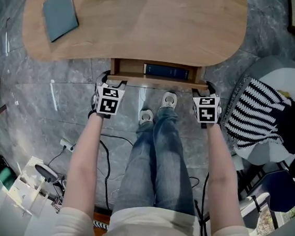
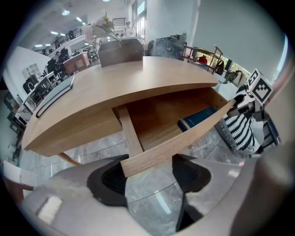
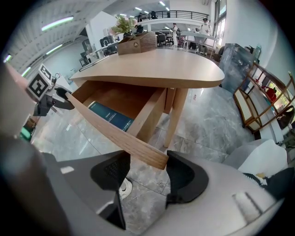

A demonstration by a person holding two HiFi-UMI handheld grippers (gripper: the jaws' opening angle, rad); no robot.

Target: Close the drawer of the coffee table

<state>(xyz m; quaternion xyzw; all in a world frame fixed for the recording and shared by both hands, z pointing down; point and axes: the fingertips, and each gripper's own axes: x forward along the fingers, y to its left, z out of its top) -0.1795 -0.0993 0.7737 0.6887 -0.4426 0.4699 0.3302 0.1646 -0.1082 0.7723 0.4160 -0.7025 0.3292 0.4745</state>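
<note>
The wooden coffee table [image 1: 147,20] has its drawer [image 1: 154,82] pulled partly out toward me, with a dark blue book [image 1: 165,71] lying inside. My left gripper [image 1: 112,80] is at the left end of the drawer front and my right gripper [image 1: 205,88] at the right end. In the left gripper view the drawer front [image 2: 184,138] ends between the open jaws of the left gripper [image 2: 150,177]. In the right gripper view the board's other end [image 3: 138,150] sits between the open jaws of the right gripper [image 3: 147,173]. The pads straddle the thin board without clamping it.
A grey-blue flat book [image 1: 60,12] lies on the tabletop at the left. My legs and shoes [image 1: 156,136] stand just in front of the drawer. A striped cushion on a chair [image 1: 257,118] is at the right. Cables [image 1: 104,157] run over the marble floor. A table leg [image 3: 177,115] stands behind the drawer's right end.
</note>
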